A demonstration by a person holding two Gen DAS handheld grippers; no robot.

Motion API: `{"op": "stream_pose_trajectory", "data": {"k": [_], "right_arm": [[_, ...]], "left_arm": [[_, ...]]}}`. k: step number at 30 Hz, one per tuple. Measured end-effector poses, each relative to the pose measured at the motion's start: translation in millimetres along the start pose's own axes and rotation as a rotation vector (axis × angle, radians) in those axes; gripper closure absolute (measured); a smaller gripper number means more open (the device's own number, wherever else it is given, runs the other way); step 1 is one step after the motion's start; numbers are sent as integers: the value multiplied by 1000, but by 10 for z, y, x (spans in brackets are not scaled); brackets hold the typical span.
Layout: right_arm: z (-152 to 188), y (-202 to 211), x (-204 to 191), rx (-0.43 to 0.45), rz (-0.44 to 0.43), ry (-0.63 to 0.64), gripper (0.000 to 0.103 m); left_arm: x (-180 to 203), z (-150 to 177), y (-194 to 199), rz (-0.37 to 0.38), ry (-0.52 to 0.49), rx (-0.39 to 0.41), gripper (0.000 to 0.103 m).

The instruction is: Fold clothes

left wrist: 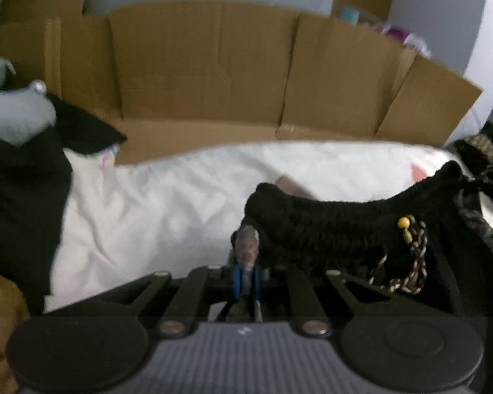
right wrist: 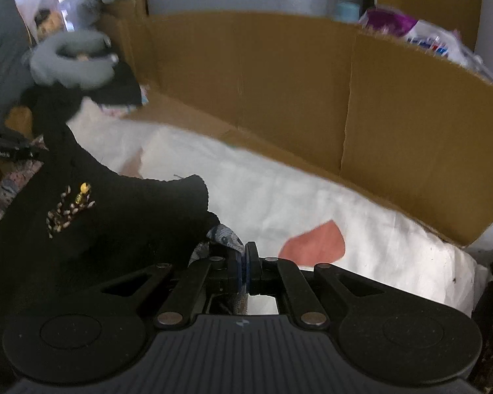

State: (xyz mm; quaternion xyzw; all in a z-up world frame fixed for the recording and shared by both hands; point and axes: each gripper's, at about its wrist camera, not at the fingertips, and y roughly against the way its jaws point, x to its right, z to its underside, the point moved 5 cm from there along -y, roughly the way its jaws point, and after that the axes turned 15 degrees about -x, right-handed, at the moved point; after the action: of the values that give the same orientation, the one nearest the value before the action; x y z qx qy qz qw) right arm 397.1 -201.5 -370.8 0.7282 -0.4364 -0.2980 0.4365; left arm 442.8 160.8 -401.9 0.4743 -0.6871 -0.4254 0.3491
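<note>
A black garment with a ribbed waistband (left wrist: 328, 220) and a braided drawstring (left wrist: 414, 256) with a yellow bead hangs lifted over the white bedsheet (left wrist: 167, 210). My left gripper (left wrist: 246, 279) is shut on a grey patterned edge of this garment, which pokes out above the blue pads. In the right wrist view the same black garment (right wrist: 115, 216) stretches off to the left, drawstring (right wrist: 70, 207) showing. My right gripper (right wrist: 245, 264) is shut on its patterned edge (right wrist: 225, 234). The other gripper's black tip (right wrist: 10, 151) shows at the far left.
A brown cardboard wall (left wrist: 213, 75) runs along the far side of the bed. Black and grey clothes (left wrist: 19, 138) are piled at the left, with a mustard cloth (left wrist: 0, 328) below them. A pink patch (right wrist: 315, 243) marks the sheet. Bags (right wrist: 420, 36) sit behind the cardboard.
</note>
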Motion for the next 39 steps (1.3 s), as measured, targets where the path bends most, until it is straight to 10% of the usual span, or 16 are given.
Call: {"op": "stream_pose_trajectory", "data": {"k": [4,9,18,23,26,30,32,39], "right_arm": [[-8,-171,79,-44,-5,-57,101],[-10,-141,120,-40,-22,-80,48],[-99,-331,-17,-48,-132,-129,33],[-106,-659,-118,-116,-123,-148,35],[-129,-675,-130,-100,-136,-147,75],[-165,-619,-194,-98,-99,-64,90],[-180,-545,-187,-80,-72,-41,93],[-334,-243,-179,-14,29,20,96]], "left_arm": [[-40,8,-258,-5,30,-59,82],[-143,16,-165,29,58,-30,62],[-168,-26,-315,81,66,-49,61],[-211,-29,-468,123,87,-81,61],[-233,-37,-489,153,81,-107,61],[-203,-39,-498,168,33,-151,63],[-183,-47,-493,172,14,-161,86],[44,-177,-224,44,-92,-44,92]]}}
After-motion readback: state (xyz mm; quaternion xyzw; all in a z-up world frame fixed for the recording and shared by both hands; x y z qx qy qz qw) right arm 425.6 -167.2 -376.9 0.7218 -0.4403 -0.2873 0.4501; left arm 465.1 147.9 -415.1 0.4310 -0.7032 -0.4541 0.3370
